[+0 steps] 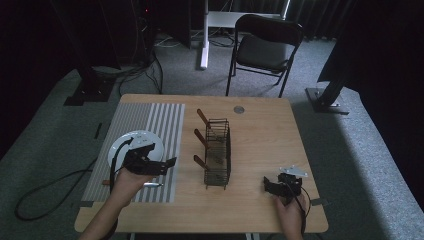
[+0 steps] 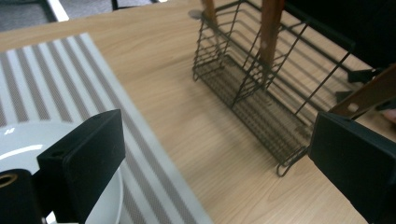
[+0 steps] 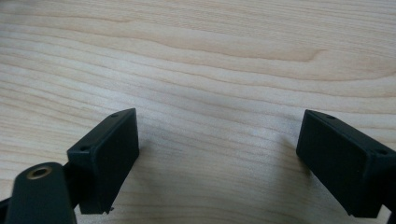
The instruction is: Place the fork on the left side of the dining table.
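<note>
Both grippers empty, jaws spread; wire rack (image 1: 218, 152) at table centre.
Left gripper (image 1: 160, 165) at 8 o'clock of the rack, above white plate (image 1: 131, 146) on striped mat (image 1: 165, 120); right gripper (image 1: 274, 187) at 4 o'clock over bare wood; 3 wooden handles (image 1: 202, 117) lean from the rack.

white plate (image 1: 141, 142); grey striped mat (image 1: 150, 125); black rack (image 1: 218, 152)

Dim room, sharp bright close-ups
</note>
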### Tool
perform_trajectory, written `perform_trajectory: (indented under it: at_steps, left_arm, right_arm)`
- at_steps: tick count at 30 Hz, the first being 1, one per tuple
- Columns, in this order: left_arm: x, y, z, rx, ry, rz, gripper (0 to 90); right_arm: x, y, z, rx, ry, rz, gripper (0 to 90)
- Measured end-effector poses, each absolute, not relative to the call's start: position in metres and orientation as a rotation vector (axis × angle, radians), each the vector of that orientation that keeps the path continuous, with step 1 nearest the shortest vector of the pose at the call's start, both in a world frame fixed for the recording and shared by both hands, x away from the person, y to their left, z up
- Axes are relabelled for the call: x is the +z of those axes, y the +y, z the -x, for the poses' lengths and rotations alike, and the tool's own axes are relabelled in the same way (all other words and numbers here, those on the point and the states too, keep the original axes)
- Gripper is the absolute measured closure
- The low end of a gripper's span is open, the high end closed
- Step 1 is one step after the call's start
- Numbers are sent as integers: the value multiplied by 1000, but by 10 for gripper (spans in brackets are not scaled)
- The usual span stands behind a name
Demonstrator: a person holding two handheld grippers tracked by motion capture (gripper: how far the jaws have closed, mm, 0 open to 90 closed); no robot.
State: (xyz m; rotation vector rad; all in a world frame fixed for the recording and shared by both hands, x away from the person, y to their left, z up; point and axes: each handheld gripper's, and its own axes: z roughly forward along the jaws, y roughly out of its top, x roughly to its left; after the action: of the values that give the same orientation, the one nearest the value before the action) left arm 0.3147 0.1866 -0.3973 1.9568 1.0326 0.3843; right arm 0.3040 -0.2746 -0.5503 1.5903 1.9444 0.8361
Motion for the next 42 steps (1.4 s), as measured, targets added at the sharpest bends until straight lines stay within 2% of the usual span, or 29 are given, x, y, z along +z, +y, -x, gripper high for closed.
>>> perform_trajectory:
  at_steps: [11,27,30,31,34,38,41,42]
  left_arm:
    - [-376,163,-331,364,976,-1965,39]
    - [-372,130,-357,340,945,-2008,51]
    - [-374,127,-359,338,948,-1989,89]
    - [-374,126,-360,330,943,-1986,136]
    - [-376,122,-364,319,936,-2005,158]
    - [-379,118,-369,310,932,-1999,253]
    - [-383,116,-371,298,946,-1988,268]
    - [-385,116,-372,290,947,-1991,331]
  right_arm:
    - [-550,-275,-304,836,1944,-1589,127]
    - [-550,-275,-304,836,1944,-1589,127]
    - [-550,-275,-304,837,1944,-1589,127]
    - [-550,-275,-304,837,1944,-1589,127]
    - [-550,-275,-304,837,1944,-1589,127]
    - [-550,-275,-304,837,1944,-1589,127]
    - [-550,-275,-304,837,1944,-1588,127]
    - [-550,-275,-304,837,1944,-1588,127]
